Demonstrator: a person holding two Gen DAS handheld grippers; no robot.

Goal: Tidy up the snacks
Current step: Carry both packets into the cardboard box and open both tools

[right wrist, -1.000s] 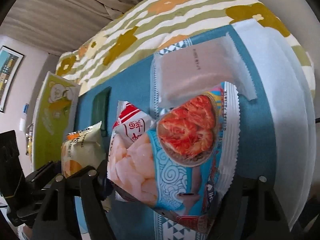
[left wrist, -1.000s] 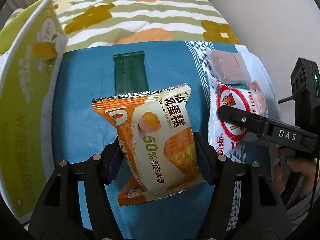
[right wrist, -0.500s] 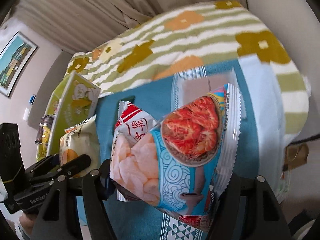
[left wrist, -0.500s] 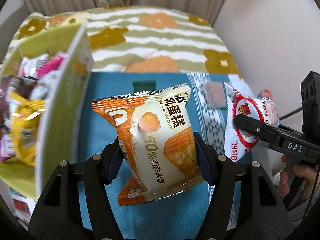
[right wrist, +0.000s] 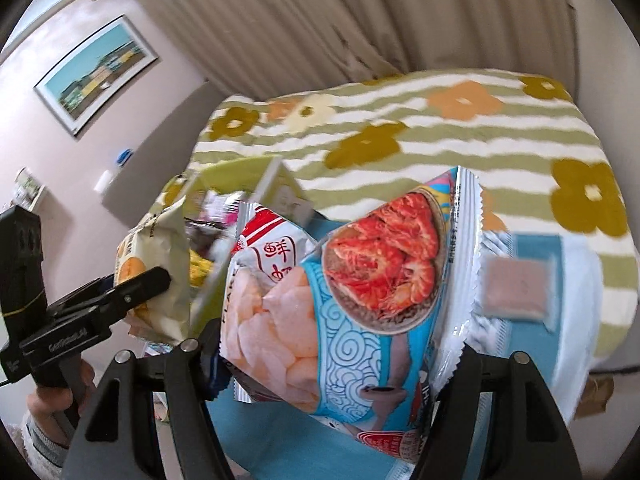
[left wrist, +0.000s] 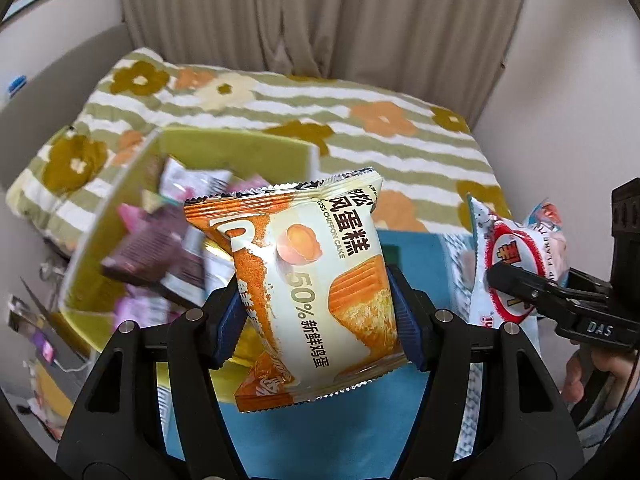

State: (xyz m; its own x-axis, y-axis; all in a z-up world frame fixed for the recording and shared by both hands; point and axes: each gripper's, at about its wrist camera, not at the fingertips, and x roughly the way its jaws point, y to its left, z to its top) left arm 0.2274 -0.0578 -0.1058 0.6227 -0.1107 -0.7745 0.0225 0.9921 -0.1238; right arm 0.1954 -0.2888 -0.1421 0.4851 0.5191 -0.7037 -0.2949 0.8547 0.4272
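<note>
My left gripper (left wrist: 316,312) is shut on an orange and cream chiffon cake packet (left wrist: 312,280), held up in the air; it also shows in the right wrist view (right wrist: 156,280). My right gripper (right wrist: 340,356) is shut on a blue prawn cracker bag (right wrist: 344,292), also lifted; the bag shows in the left wrist view (left wrist: 516,256). A yellow-green snack box (left wrist: 236,148) stands open to the left, just behind the cake packet, with several snack packets (left wrist: 160,256) inside. A pinkish-brown packet (right wrist: 516,288) lies on the blue cloth (right wrist: 532,248).
The blue cloth (left wrist: 360,432) lies on a bed with a green striped flower blanket (left wrist: 360,120). Curtains hang behind. A white wall stands at the right, and a framed picture (right wrist: 96,72) hangs at the left.
Both grippers have risen and tilted up with their packets. The snack box, earlier seen side-on at the left, now shows its open top close behind the cake packet.
</note>
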